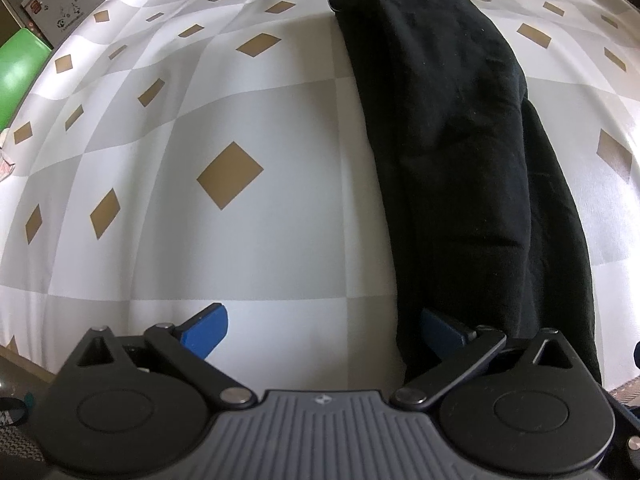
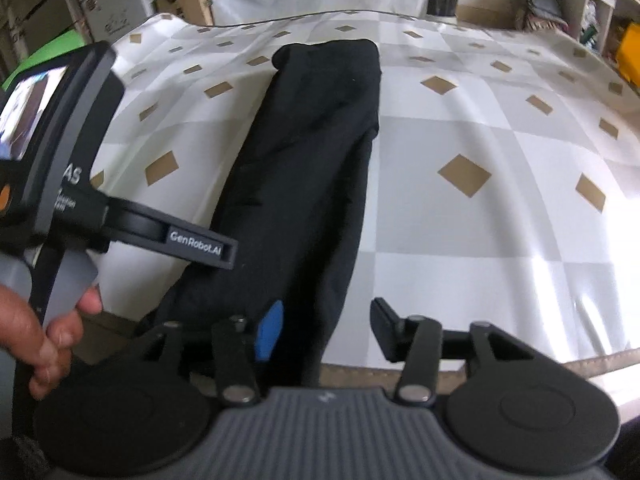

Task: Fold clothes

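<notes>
A black garment [image 1: 452, 128], folded into a long narrow strip, lies on the checked tablecloth [image 1: 240, 220] and runs from the near edge toward the far side. My left gripper [image 1: 326, 332] stands wide open at the strip's near end. Its right finger [image 1: 442, 330] is over the cloth's left edge and its blue left pad [image 1: 208, 330] is over bare tablecloth. In the right wrist view the same garment [image 2: 308, 168] lies left of centre. My right gripper [image 2: 328, 332] is open, its blue pad [image 2: 270, 334] over the cloth's near end, and the other finger [image 2: 386, 328] stands clear of it.
The left tool's housing [image 2: 60, 152] and the hand [image 2: 44, 340] that holds it fill the left of the right wrist view. The table's near edge [image 2: 520, 364] runs just past the fingers. A green object [image 1: 20, 68], boxes [image 1: 60, 8] and shelves [image 2: 612, 8] surround the table.
</notes>
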The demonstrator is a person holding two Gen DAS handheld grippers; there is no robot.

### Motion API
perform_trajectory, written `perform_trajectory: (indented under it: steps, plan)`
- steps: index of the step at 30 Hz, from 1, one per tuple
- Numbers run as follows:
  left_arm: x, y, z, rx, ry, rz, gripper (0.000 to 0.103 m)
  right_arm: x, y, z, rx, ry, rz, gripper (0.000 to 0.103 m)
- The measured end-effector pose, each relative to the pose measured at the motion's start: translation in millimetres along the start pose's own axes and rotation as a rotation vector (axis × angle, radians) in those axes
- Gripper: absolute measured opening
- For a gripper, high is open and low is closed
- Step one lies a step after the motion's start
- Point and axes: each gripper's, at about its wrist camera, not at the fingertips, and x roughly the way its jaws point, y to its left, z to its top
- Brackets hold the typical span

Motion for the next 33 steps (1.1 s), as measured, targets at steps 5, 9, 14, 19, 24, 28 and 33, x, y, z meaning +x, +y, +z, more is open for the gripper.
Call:
perform_trajectory:
  steps: [5,9,14,19,24,28,33]
  plan:
    - [1.4,1.9,-0.1,0.003,-0.004,0.007,0.103,-3.6,8.6,0.4,-0.068,-0.049,0.013,0.049]
    - [2.8,5.3,0.4,-0.007,0.001,0.009,0.103,4.0,24.0,-3.1,-0.166,-0.039,0.070,0.050]
    - [3.6,7.0,0.4,-0.009,0.003,0.014,0.103,24.6,30.9,-7.8,-0.195,0.025,0.091,0.050]
    - [2.4,5.8,0.1,-0.009,0.004,0.017,0.103,31.5,22.3,-5.4,-0.120,0.054,0.122,0.050]
    - [2.3,7.6,1.9,-0.020,0.016,0.008,0.103,24.9,17.0,4.7,-0.094,0.073,0.102,0.050]
    - [-4.0,13.9,5.6,-0.069,0.007,-0.038,0.101,10.0,2.1,24.4,-0.056,0.027,0.062,0.052]
    - [-9.5,6.6,8.2,-0.060,0.020,-0.085,0.101,7.9,-9.0,53.4,-0.114,0.022,0.055,0.057]
